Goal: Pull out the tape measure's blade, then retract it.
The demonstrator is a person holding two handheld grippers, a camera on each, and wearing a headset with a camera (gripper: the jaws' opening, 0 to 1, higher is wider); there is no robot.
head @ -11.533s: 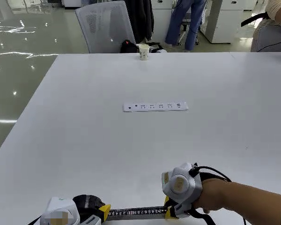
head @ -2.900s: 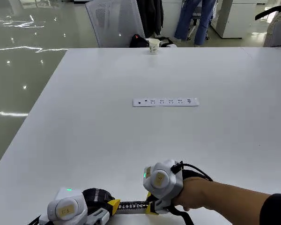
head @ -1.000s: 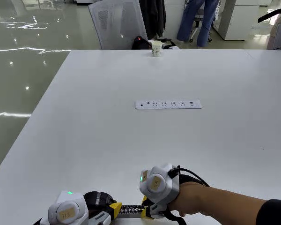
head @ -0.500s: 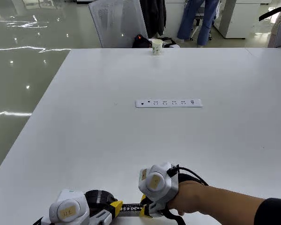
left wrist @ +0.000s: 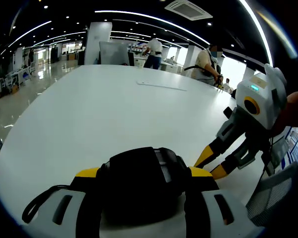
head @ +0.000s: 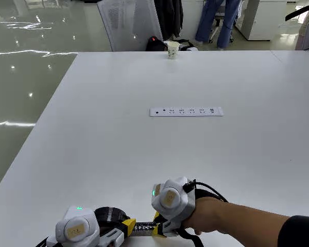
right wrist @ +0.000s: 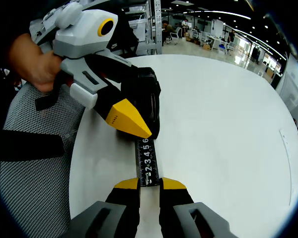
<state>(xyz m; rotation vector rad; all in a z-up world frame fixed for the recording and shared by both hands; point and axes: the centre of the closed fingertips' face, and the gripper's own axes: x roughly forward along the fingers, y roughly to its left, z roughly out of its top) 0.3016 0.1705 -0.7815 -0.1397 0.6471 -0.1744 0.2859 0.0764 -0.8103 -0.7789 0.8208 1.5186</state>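
The left gripper (left wrist: 144, 174) clamps the black tape measure (left wrist: 139, 193), while the right gripper (right wrist: 149, 184) seems to pinch its short blade (right wrist: 147, 161).

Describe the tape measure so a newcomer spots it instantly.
At the near edge of the white table, the tape measure is the black case clamped in the left hand-held gripper. A numbered blade runs from it to the right hand-held gripper. The power strip farther out is flat and white.
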